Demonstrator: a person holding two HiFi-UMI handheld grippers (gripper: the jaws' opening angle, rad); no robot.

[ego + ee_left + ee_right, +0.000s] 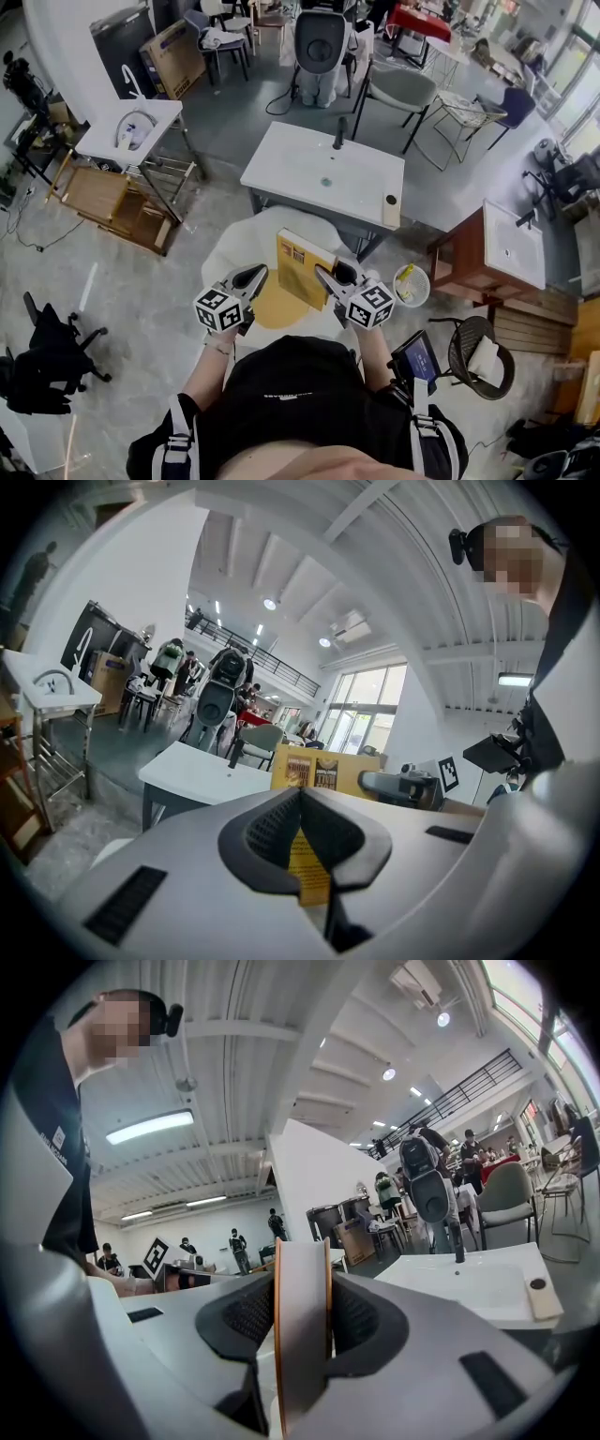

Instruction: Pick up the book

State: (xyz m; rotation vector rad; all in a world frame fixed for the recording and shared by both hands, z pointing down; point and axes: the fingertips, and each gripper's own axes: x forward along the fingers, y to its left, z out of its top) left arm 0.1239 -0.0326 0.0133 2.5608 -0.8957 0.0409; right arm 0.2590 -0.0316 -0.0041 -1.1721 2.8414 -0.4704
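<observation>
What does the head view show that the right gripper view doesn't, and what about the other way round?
Only the head view: the yellow face of the book, held up between the left gripper and the right gripper above a round white table, with a small white bowl to the right. Only the right gripper view: the book's page edge clamped between that gripper's jaws, and the ceiling lights. Both: the white sink counter ahead.
</observation>
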